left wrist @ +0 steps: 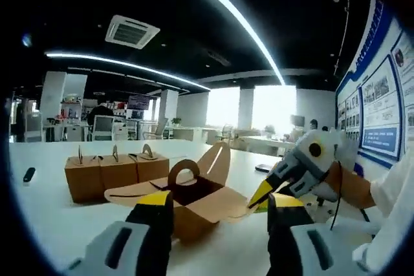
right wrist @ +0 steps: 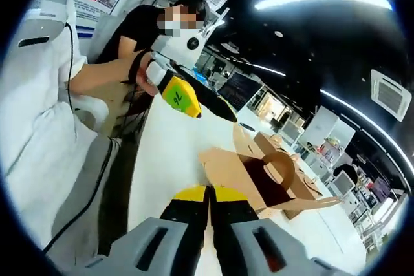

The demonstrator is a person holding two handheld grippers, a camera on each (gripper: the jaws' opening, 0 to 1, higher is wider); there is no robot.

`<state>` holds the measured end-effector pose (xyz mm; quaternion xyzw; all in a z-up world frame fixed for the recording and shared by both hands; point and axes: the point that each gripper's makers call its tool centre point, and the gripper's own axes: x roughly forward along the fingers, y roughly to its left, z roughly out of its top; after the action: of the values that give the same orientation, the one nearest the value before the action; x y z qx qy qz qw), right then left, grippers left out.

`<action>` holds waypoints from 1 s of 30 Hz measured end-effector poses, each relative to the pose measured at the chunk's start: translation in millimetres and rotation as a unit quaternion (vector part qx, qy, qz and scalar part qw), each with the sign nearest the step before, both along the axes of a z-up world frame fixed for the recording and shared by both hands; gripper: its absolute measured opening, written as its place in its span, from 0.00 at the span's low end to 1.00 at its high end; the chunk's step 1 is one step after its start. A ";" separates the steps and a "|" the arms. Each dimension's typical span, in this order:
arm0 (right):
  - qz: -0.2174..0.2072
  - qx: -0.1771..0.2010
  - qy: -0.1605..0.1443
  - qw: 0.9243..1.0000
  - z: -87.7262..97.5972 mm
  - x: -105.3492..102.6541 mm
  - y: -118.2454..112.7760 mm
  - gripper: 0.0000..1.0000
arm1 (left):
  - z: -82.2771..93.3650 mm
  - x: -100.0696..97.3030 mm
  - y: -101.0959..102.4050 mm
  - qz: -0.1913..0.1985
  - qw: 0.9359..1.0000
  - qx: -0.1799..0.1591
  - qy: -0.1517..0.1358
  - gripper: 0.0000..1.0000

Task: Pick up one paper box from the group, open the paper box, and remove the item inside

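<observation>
On the white worktop (left wrist: 52,224), opened paper box (left wrist: 194,201) sitting just ahead between left gripper (left wrist: 220,206) jaws spreading wide, right gripper (right wrist: 209,196) jaws pressing closed, empty, short of the box, three closed boxes (left wrist: 113,172) standing behind.

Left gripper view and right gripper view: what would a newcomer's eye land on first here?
The opened paper box on the white table, flaps spread and handle loop upright, just past the left gripper, whose jaws stand apart. Behind it, a row of closed boxes. In the left gripper view the right gripper reaches in at a flap; its own view shows its jaws together.
</observation>
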<state>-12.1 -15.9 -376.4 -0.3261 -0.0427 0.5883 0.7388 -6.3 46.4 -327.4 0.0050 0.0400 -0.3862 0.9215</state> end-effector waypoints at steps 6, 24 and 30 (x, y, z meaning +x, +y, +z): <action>0.015 0.001 -0.021 1.000 -4.3 -2.2 -0.6 0.03 | 12.7 1.5 -7.0 -0.016 1.000 -0.003 0.005 0.44; 0.022 0.027 -0.031 0.999 -1.7 2.7 -5.1 0.03 | 15.4 74.7 5.0 -0.021 0.983 0.179 0.010 0.41; 0.020 0.028 -0.032 0.999 -0.6 2.4 -3.8 0.03 | 3.3 89.5 -5.6 -0.040 0.971 0.236 0.021 0.39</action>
<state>-9.7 -19.6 -377.0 -0.3233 -0.0893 0.5908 0.7338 83.3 40.8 -324.1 0.2159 0.1489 -0.4023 0.8771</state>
